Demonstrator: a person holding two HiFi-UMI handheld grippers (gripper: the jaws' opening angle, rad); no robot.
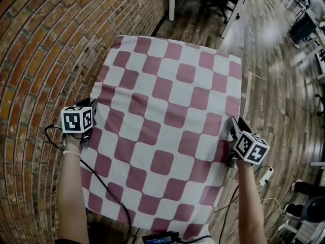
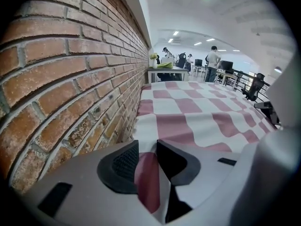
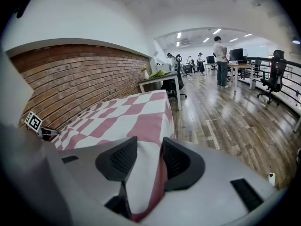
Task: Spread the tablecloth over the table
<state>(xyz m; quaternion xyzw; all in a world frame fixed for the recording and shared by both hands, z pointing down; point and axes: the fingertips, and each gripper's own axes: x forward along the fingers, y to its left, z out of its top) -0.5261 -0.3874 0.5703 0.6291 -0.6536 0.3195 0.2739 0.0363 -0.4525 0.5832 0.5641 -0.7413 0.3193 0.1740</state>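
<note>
Where the red brick wall fills the left of the frame, the pink-and-white checked fabric tablecloth lies spread down the centre, covering the table; the grey left gripper pinches its left edge; the grey right gripper clamps a fold of its right edge.

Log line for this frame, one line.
left gripper: pinching tablecloth left edge | right gripper: pinching right edge | tablecloth: spread flat
</note>
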